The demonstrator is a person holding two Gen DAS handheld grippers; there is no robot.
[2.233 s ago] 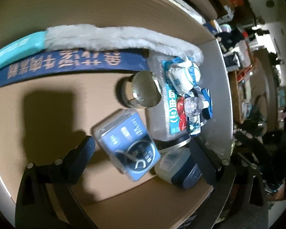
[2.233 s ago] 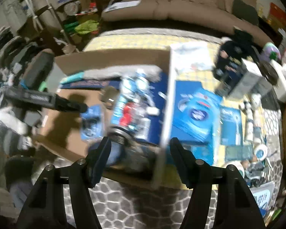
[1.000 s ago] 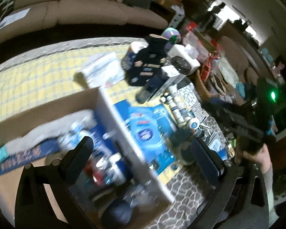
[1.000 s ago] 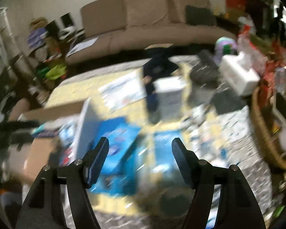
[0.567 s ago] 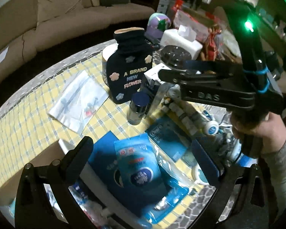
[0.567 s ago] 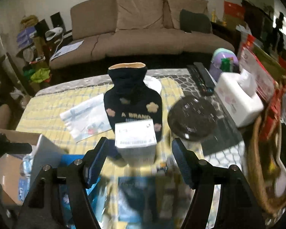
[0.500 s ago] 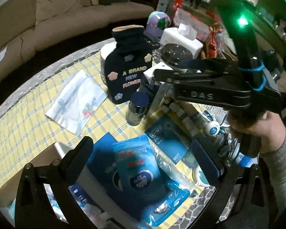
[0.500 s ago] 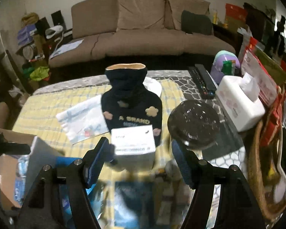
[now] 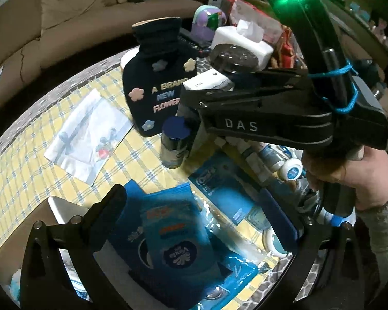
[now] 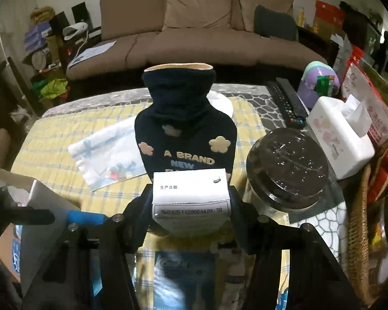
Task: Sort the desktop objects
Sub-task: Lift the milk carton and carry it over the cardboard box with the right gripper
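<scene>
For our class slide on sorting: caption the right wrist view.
Right hand-held gripper closing on a white box before a navy hot-water-bottle cover.

The right gripper point(image 10: 191, 206) tips down toward the table, and its two black jaws have just been closing in; now they squeeze the sides of a white box point(image 10: 190, 193). A bare hand point(image 9: 354, 178) holds its handle (a grey sleeve shows at the wrist). The left gripper point(image 9: 201, 219) also tips down, jaws wide apart, holding nothing.
</scene>
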